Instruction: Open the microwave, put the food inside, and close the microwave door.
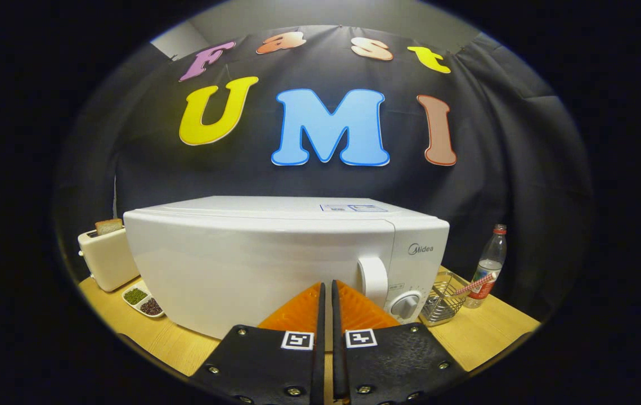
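A white microwave (275, 253) stands on the wooden table (495, 332) with its door closed. Its handle (374, 278) is a white vertical bar right of the door, with a round dial (406, 305) just below and to the right. My gripper (326, 289) is shut, the two fingers pressed together with nothing between them. The fingertips point at the door's lower front, just left of the handle and close to it. I cannot tell whether they touch the door.
Left of the microwave stands a cream toaster (108, 256) holding a slice of bread (108, 226). In front of it lies a small white dish (143, 301) of beans. To the right are a wire basket (444, 301) and a plastic bottle (488, 270).
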`<state>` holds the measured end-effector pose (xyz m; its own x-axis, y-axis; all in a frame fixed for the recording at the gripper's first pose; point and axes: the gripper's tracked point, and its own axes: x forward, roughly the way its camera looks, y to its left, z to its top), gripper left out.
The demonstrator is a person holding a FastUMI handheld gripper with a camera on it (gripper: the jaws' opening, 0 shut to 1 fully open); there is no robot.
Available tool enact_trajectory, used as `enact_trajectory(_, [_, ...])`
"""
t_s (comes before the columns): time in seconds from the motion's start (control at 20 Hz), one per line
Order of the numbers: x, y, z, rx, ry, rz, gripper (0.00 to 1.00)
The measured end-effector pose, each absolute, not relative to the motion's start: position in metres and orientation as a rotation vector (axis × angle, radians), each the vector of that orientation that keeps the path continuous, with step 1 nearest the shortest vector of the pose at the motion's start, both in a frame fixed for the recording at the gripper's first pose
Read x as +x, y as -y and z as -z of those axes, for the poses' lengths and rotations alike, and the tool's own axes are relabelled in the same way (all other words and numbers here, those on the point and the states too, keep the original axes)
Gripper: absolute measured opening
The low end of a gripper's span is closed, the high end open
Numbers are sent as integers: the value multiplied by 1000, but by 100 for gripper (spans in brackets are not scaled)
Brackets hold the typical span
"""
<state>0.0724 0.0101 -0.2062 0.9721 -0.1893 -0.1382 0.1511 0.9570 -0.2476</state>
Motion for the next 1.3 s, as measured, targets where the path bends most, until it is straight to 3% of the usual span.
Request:
enact_trajectory(0.4, [27, -30, 121, -257, -50, 126, 6])
enact_trajectory(0.8, [34, -31, 65, -126, -15, 209, 6])
enact_trajectory(1.3, [1, -101, 34, -167, 22, 56, 7])
